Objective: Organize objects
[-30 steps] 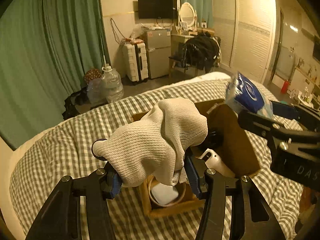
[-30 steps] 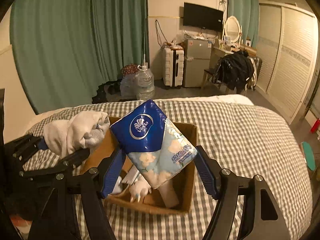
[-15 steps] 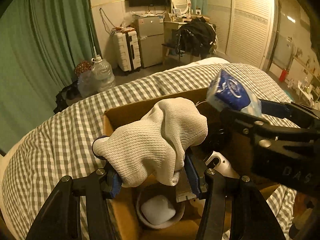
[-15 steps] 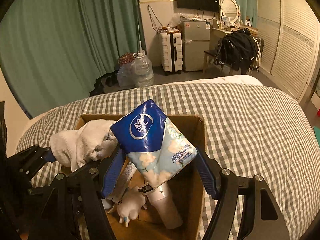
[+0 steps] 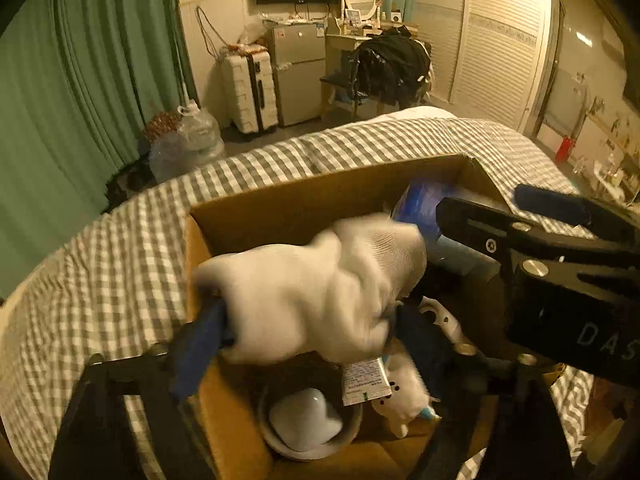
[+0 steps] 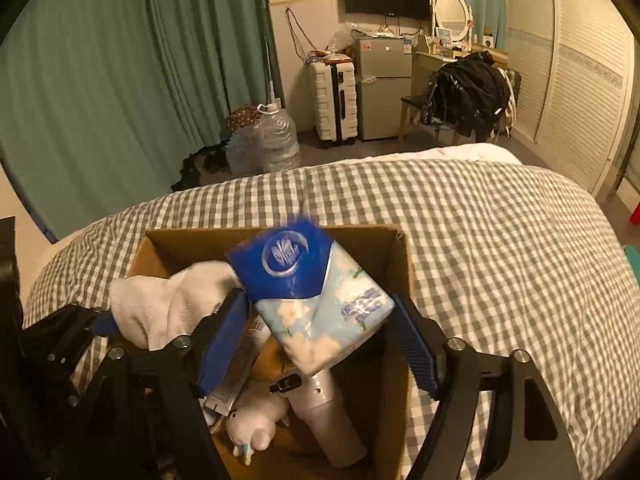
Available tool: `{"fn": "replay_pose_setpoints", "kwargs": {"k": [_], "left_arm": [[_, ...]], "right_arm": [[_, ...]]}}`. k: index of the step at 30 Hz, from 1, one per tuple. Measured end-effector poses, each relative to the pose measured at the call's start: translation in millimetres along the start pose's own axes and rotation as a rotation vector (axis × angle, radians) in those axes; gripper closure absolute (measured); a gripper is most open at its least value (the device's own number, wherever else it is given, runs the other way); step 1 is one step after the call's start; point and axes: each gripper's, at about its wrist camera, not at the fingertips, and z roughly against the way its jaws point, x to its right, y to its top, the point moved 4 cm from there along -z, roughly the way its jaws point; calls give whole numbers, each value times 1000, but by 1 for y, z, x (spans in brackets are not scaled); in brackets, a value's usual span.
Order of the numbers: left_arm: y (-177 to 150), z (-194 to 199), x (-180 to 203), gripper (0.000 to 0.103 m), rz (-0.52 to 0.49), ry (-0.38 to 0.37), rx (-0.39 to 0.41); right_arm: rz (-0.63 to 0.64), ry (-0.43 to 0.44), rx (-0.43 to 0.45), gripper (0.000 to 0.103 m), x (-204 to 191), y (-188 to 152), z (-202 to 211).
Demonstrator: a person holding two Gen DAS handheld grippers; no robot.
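Observation:
An open cardboard box (image 6: pixel 400 280) sits on the checked bed. My right gripper (image 6: pixel 320 344) has its jaws spread wide; the blue tissue pack (image 6: pixel 316 296) is blurred between them over the box, free of the right pad. My left gripper (image 5: pixel 308 344) is over the box's left side with the white knitted cloth (image 5: pixel 320 284) between its pads, blurred; the cloth also shows in the right wrist view (image 6: pixel 168 304). Inside the box are a white hair dryer (image 6: pixel 332 416), a plush toy (image 6: pixel 256 420), a bowl (image 5: pixel 308 420) and a tube.
The grey checked bedspread (image 6: pixel 500 248) surrounds the box. Beyond the bed stand green curtains (image 6: pixel 120 80), water jugs (image 6: pixel 276 140), a white suitcase (image 6: pixel 336 100), a small fridge (image 6: pixel 384 88) and a chair with black clothes (image 6: pixel 468 92).
Both grippers have moved forward and down over the box. The right jaws have opened and the tissue pack is dropping out. The left jaws have widened and the cloth is blurred.

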Motion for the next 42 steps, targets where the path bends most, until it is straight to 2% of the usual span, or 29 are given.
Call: {"fn": "replay_pose_setpoints", "kwargs": {"k": [4, 13, 17, 23, 26, 34, 37, 42], "left_arm": [[6, 10, 2, 6, -19, 31, 18], [19, 69, -12, 4, 45, 47, 69], [28, 118, -22, 4, 73, 57, 120], [38, 206, -27, 0, 97, 77, 236], [38, 247, -26, 0, 108, 81, 288], [20, 330, -16, 0, 118, 109, 417], [9, 347, -13, 0, 123, 120, 452], [-14, 360, -13, 0, 129, 152, 496]], "right_arm": [[-16, -8, 27, 15, 4, 6, 13], [-26, -26, 86, 7, 7, 27, 64], [-18, -43, 132, 6, 3, 38, 105], [-9, -72, 264, 1, -6, 53, 194], [-5, -68, 301, 1, -11, 54, 230], [27, -82, 376, 1, -14, 33, 312], [37, -65, 390, 1, -15, 17, 330], [56, -89, 431, 1, -13, -4, 344]]}}
